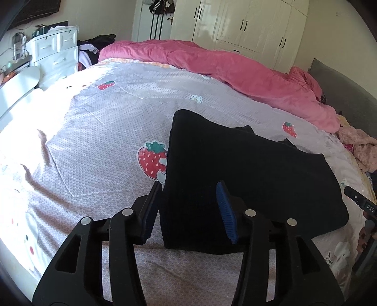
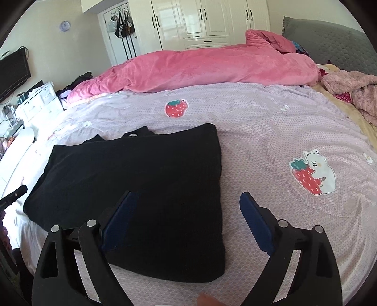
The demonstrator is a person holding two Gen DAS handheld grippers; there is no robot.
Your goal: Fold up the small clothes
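A black garment lies folded flat on the lilac strawberry-print bedsheet. My left gripper hovers open over the garment's near left corner; the dark cloth lies under the gap and neither blue pad presses on it. In the right wrist view the same black garment fills the left half, with a small loop at its far edge. My right gripper stands wide open above the garment's near right edge, its left finger over the cloth and its right finger over bare bedsheet. Nothing is held.
A pink duvet is bunched along the far side of the bed. Fluffy pink clothes lie at the right by the grey headboard. White drawers stand to the left and a white wardrobe behind.
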